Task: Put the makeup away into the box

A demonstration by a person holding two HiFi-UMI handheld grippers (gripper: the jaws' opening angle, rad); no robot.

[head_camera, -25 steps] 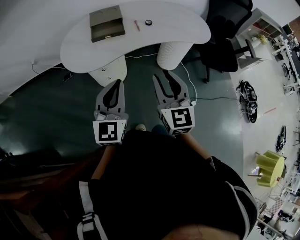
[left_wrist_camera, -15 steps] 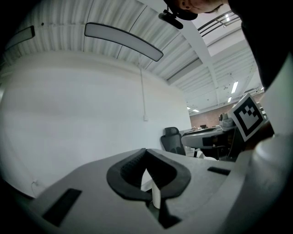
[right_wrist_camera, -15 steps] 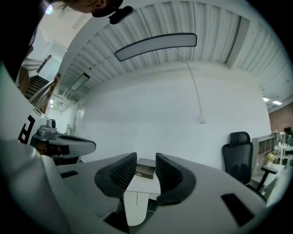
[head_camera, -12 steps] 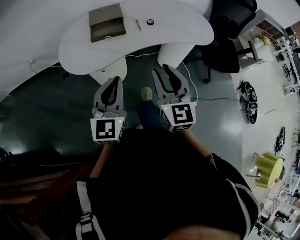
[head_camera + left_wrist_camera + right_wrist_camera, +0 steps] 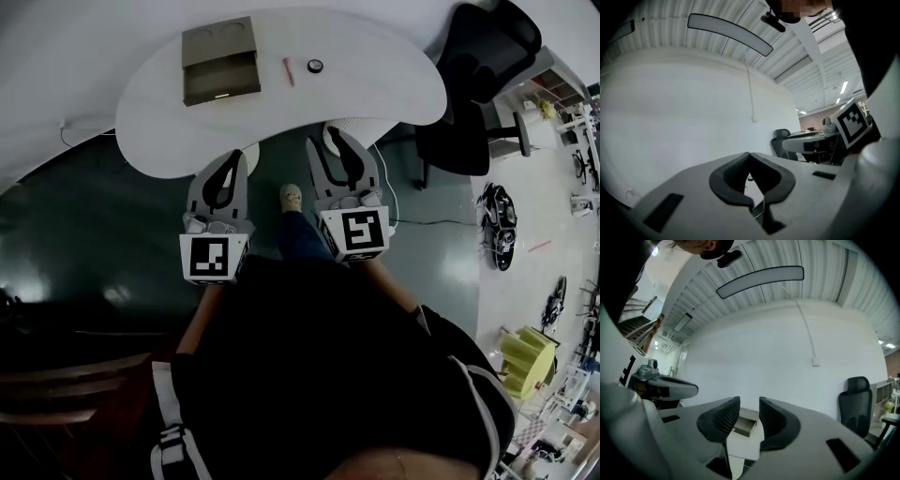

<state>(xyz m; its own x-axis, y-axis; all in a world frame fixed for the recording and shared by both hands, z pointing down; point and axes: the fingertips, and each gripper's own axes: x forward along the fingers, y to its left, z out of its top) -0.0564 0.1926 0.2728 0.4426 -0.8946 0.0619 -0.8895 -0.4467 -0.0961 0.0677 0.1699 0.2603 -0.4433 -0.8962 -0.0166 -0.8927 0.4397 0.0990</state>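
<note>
An open grey-brown box [image 5: 220, 58] lies at the back left of the white curved table [image 5: 375, 89]. To its right lie a thin red makeup stick [image 5: 289, 71] and a small round dark pot [image 5: 315, 66]. My left gripper [image 5: 232, 161] hovers short of the table's near edge, level, its tips meeting and nothing in them [image 5: 749, 157]. My right gripper [image 5: 330, 141] is beside it, open and empty, with a clear gap between the ribbed pads [image 5: 749, 411]. In the right gripper view the box [image 5: 744, 426] shows through that gap, well ahead.
A black office chair [image 5: 483, 66] stands at the table's right end. White pedestal legs [image 5: 352, 131] sit under the table, with a cable on the dark floor. My shoe [image 5: 292, 197] shows between the grippers. A yellow stool [image 5: 525, 352] is far right.
Both grippers have moved forward toward the table, which now sits closer and lower in the head view. A foot has stepped forward between them. The jaws look the same.
</note>
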